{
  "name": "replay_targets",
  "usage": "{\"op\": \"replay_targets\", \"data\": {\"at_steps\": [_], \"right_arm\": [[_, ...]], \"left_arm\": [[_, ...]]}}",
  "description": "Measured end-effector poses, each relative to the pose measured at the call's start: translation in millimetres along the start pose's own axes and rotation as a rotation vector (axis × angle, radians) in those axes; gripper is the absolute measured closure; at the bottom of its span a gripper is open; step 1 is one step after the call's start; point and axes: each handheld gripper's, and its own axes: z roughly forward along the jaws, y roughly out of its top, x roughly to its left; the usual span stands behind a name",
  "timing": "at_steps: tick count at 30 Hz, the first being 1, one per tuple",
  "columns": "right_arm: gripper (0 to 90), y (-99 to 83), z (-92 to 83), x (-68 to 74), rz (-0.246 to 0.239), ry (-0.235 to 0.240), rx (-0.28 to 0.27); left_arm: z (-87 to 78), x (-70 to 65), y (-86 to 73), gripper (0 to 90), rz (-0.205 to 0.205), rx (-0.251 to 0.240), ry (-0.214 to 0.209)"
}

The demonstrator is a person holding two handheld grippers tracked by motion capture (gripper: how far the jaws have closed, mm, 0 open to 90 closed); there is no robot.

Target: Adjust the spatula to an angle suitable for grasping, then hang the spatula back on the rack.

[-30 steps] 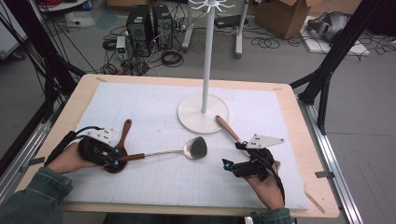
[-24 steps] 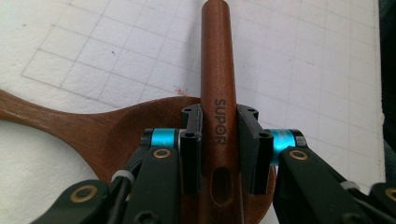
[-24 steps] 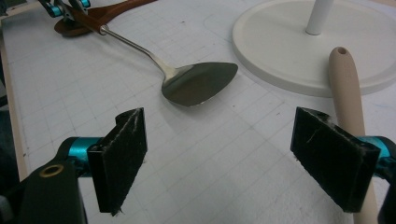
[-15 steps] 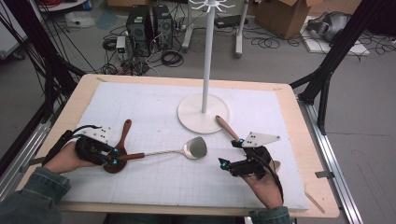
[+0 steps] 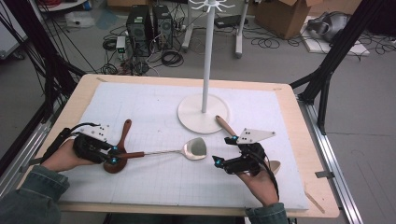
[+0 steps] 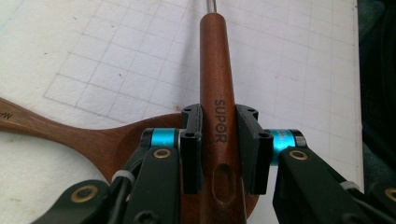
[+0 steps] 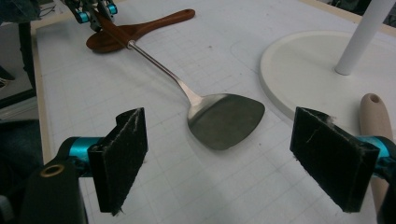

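High view shows the metal spatula (image 5: 180,150) lying flat on the white gridded mat (image 5: 154,107) of the desk (image 5: 299,126), its blade toward three o'clock and its dark wooden handle at nine o'clock, crossing over the bowl of a dark wooden spoon (image 5: 120,149). It looks stiff and fairly light, with most of its weight likely in the steel blade, so held by the handle end it will probably droop at the far tip; the smooth varnished wood could slip, and a grip further up near the metal shaft would likely steady it. Left gripper view has the left claw (image 6: 219,149) pinching that handle, pads pressed on either side just above the hanging hole. The right claw (image 7: 233,163) stands spread wide and holds nothing, hovering at five o'clock from the blade, with a pale wooden handle (image 7: 376,135) beside its pad and the white stand base (image 7: 303,70) at one o'clock.
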Motion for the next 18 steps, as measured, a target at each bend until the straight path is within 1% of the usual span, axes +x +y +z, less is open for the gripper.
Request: {"op": "replay_targets", "data": {"at_steps": [4, 8, 9, 10, 11, 12, 13, 14, 15, 17, 18], "right_arm": [[18.0, 1.9, 4.3, 1.7, -0.012, 0.011, 0.008], [18.0, 4.5, 9.4, 2.9, -0.011, 0.022, 0.012], [18.0, 5.7, 12.5, 4.2, -0.008, 0.033, 0.013], [18.0, 5.7, 12.5, 4.2, -0.008, 0.033, 0.013], [18.0, 7.0, 16.0, 4.3, -0.008, 0.052, 0.009], [18.0, 7.0, 16.0, 4.3, -0.008, 0.052, 0.009], [18.0, 7.7, 17.3, 4.5, -0.008, 0.059, 0.008], [18.0, 9.1, 19.6, 5.6, -0.009, 0.070, 0.008], [18.0, 9.1, 19.6, 5.6, -0.009, 0.070, 0.008], [18.0, 10.1, 21.3, 7.8, -0.017, 0.079, 0.011], [18.0, 10.3, 21.3, 8.3, -0.021, 0.085, 0.013]], "left_arm": [[-1.6, 1.1, 1.7, 72.5, 0.006, -0.007, -0.012], [-3.1, 1.5, 3.1, 72.5, 0.006, -0.013, -0.021], [-2.7, 0.1, 3.4, 72.5, 0.010, -0.018, -0.029], [-2.7, 0.1, 3.4, 72.4, 0.010, -0.018, -0.029], [-2.9, -0.6, 4.0, 72.5, 0.018, -0.013, -0.029], [-2.0, -1.8, 4.0, 72.5, 0.014, -0.019, -0.031], [-2.1, -2.1, 4.6, 72.5, 0.022, -0.012, -0.031], [-2.0, -2.9, 5.4, 72.5, 0.024, -0.010, -0.029], [-1.2, -4.2, 6.2, 72.5, 0.023, -0.014, -0.030], [-0.7, -7.0, 10.1, 72.5, 0.033, -0.011, -0.028], [0.7, -9.4, 15.1, 72.4, 0.043, -0.014, -0.034]]}}
